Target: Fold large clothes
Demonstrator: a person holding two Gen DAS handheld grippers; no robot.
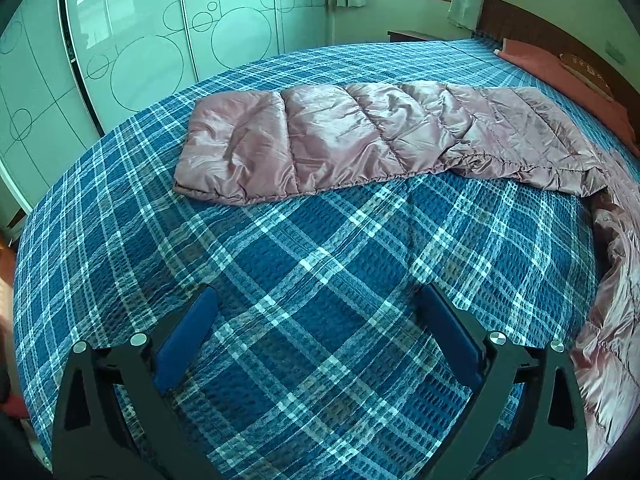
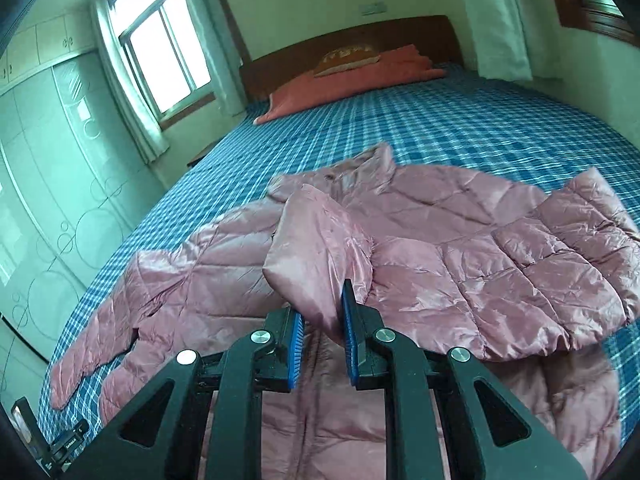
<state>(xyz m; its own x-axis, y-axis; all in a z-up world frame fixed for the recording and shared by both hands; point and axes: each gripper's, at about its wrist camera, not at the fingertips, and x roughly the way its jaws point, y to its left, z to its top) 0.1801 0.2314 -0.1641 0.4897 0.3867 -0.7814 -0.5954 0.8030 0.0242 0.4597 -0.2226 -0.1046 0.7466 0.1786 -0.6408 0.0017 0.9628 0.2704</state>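
A pink quilted jacket (image 2: 480, 264) lies spread on the blue plaid bed (image 2: 460, 120). In the right wrist view my right gripper (image 2: 322, 304) is shut on a raised fold of the jacket (image 2: 316, 248), lifted over the body below the collar (image 2: 360, 168). One sleeve (image 2: 80, 360) trails off to the lower left. In the left wrist view a long sleeve (image 1: 320, 140) lies flat across the bedcover. My left gripper (image 1: 320, 320) stands wide open over bare plaid in front of that sleeve, with nothing between its blue pads (image 1: 188, 340).
More of the jacket (image 1: 612, 320) bunches at the right edge of the left wrist view. A red pillow (image 2: 352, 76) lies by the wooden headboard (image 2: 400, 32). A wardrobe with circle patterns (image 1: 140, 40) runs along the bed's far side, and a window (image 2: 160, 44) is beyond it.
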